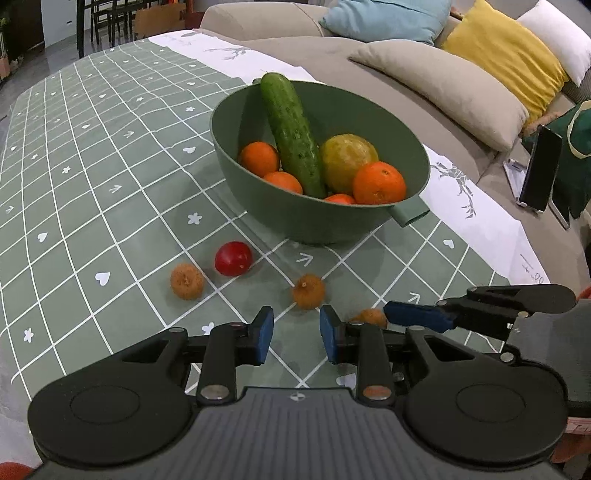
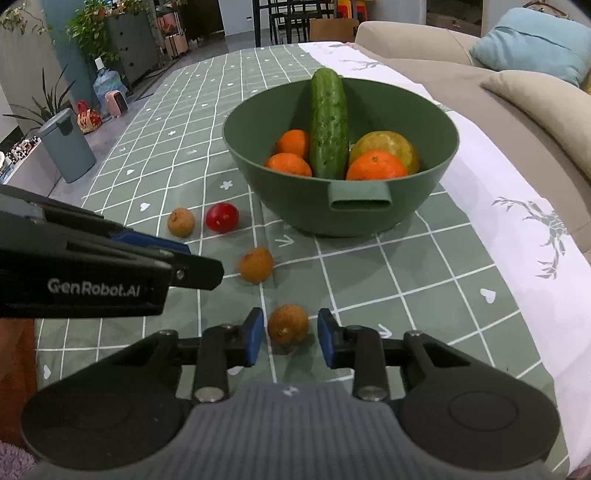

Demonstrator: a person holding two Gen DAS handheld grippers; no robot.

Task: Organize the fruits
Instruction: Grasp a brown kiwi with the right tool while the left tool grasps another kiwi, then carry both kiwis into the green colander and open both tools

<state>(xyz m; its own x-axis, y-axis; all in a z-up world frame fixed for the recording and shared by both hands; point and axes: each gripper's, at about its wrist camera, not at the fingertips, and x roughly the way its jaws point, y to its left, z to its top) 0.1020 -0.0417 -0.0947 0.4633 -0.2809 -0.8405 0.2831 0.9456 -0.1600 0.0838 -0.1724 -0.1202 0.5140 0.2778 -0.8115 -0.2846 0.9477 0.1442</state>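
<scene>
While apart, right tongs (image 2: 290,338) seemingly astride a longan (image 2: 288,325)

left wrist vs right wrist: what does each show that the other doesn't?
Left wrist only: yellow cushion, white cushion, and a phone on a stand on the sofa.

Right wrist only: grey bin, water jug, houseplants; also the nearest longan in full, sitting between the open right gripper, untouched.

Both: green bowl with cucumber, oranges and a yellow-green fruit; red tomato; two more longans; open left gripper; blue cushion.
</scene>
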